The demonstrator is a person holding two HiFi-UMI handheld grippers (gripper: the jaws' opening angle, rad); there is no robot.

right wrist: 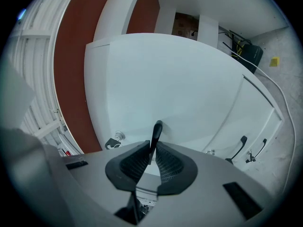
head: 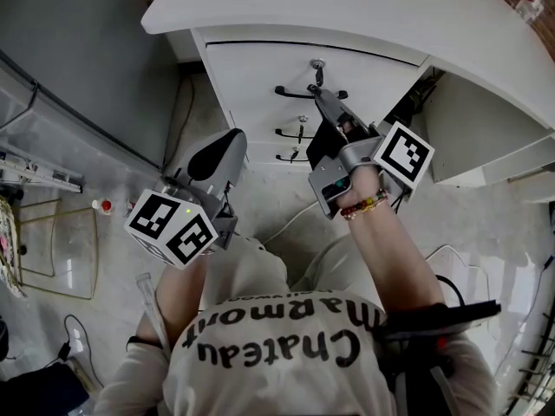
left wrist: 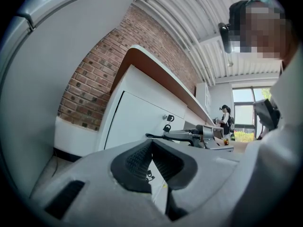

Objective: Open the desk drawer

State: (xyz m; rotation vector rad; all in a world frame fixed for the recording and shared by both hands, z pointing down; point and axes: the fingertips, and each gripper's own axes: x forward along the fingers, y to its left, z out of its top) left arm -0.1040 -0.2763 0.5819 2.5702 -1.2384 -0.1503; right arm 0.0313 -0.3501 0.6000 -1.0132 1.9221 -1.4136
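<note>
If you pull crooked, the drawer (head: 260, 68) of the desk (head: 364, 11) at 12 o'clock may jam, or its thin black handle (right wrist: 155, 135) may slip from your right tongs (right wrist: 150, 156), which pinch it narrowly. The drawer front is white, flat and not yet opened. Your left tongs (left wrist: 150, 145), at 8 o'clock, are pressed together and empty.

An office-like workroom — white desk (head: 364, 11) with keyed drawers (head: 260, 72), brick wall (left wrist: 94, 89), loose cables (head: 290, 221).
</note>
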